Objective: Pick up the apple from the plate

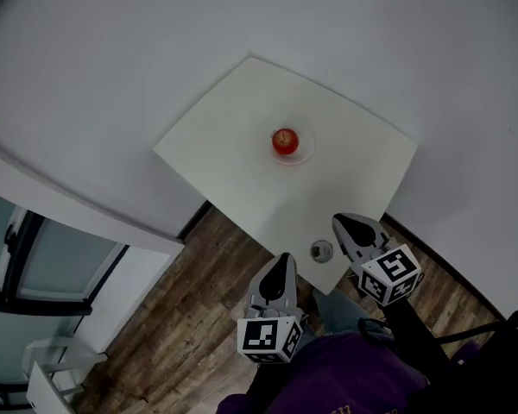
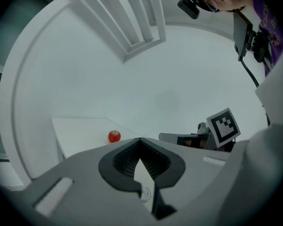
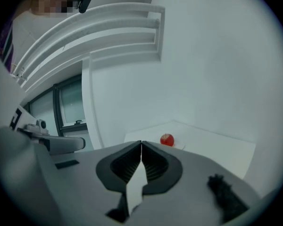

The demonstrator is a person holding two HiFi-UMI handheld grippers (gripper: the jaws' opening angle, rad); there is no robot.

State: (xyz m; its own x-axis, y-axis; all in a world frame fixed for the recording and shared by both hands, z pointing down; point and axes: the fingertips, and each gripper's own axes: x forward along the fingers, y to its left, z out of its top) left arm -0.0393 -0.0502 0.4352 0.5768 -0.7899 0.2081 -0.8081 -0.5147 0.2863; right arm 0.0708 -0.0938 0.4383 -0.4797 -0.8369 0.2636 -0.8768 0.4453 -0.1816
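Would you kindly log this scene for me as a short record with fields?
apple: red, on the plate, untouched
plate: clear, near the table's middle
table: white, set in a wall corner, on a wood floor
small round item: at the table's near edge, by the right gripper
left gripper: shut, empty, at the table's near edge, far from the apple
right gripper: shut, empty, over the near corner, far from the apple
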